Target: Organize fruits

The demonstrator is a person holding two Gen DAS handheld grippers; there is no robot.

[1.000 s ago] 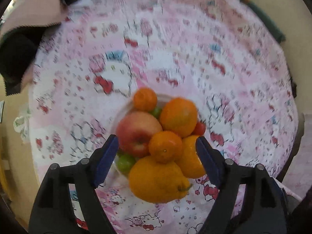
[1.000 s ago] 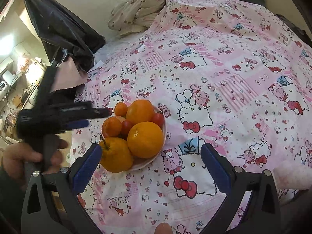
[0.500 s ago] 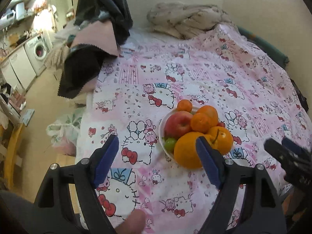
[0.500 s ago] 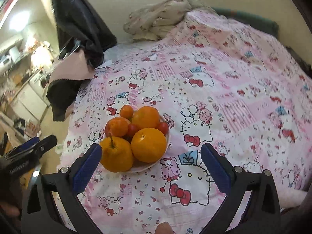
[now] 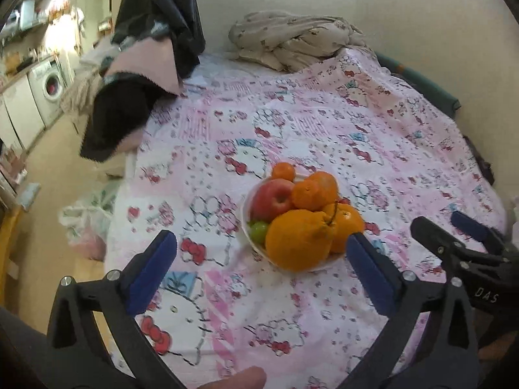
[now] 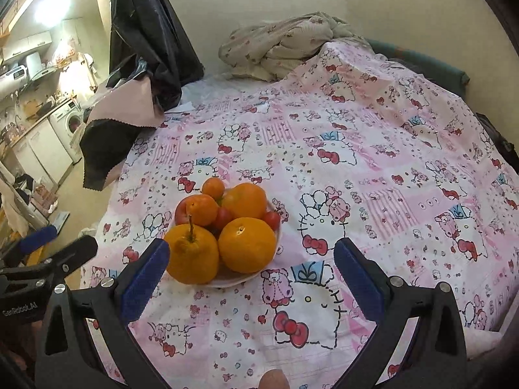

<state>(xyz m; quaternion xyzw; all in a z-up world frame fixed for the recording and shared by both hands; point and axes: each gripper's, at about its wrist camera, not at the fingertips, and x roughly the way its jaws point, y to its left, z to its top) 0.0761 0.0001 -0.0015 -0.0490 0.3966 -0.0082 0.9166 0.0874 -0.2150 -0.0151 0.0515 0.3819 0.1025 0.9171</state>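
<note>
I read this as done or nearly so: all fruit I see sits heaped in the bowl (image 6: 275,243) mid-bedsheet (image 6: 373,168), none loose, with my left gripper (image 5: 259,267) and right gripper (image 6: 251,272) both spread wide, empty, hovering near it.

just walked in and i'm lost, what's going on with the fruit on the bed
A person holds a two-finger gripper in each hand over a bed with a pink cartoon sheet. Both the left gripper and the right gripper are open and empty, hanging short of a white bowl piled with oranges, an apple, small tomatoes and a green fruit. Nothing is gripped; all the fruit sits in the bowl.
</note>
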